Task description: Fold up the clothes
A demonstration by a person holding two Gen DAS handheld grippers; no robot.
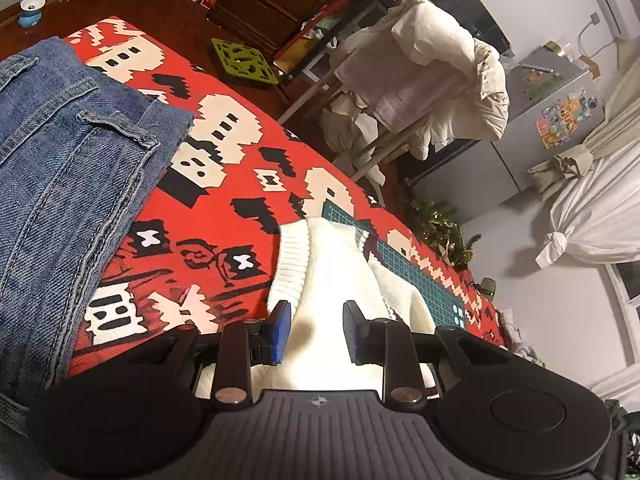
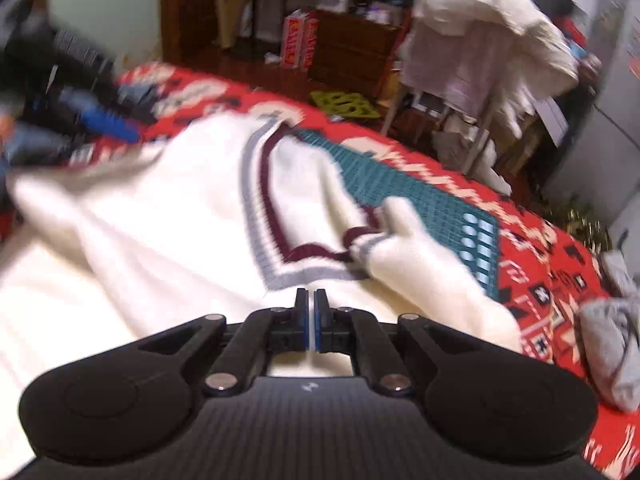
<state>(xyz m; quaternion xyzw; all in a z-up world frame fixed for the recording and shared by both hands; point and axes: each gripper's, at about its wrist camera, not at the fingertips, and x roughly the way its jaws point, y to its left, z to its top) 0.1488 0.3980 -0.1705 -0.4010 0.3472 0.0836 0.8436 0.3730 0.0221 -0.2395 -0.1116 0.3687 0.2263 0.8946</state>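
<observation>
A white knit sweater (image 1: 328,264) with a maroon and grey V-neck trim (image 2: 256,200) lies spread on a red patterned blanket (image 1: 224,208). My left gripper (image 1: 316,330) hangs open just above the sweater near its ribbed hem, with its blue pads (image 1: 280,328) apart and nothing between them. My right gripper (image 2: 311,304) is shut just above the sweater, close to the point of the V-neck. No cloth shows between its pads. Folded blue jeans (image 1: 60,152) lie on the blanket to the left. The right wrist view is blurred.
A green cutting mat (image 1: 420,280) lies partly under the sweater. A crumpled grey garment (image 2: 612,344) sits at the blanket's right edge. Beyond the far edge stand a chair draped with white clothes (image 1: 432,68), a green grid-like object (image 1: 244,62), wooden drawers (image 1: 256,4) and a fridge (image 1: 552,120).
</observation>
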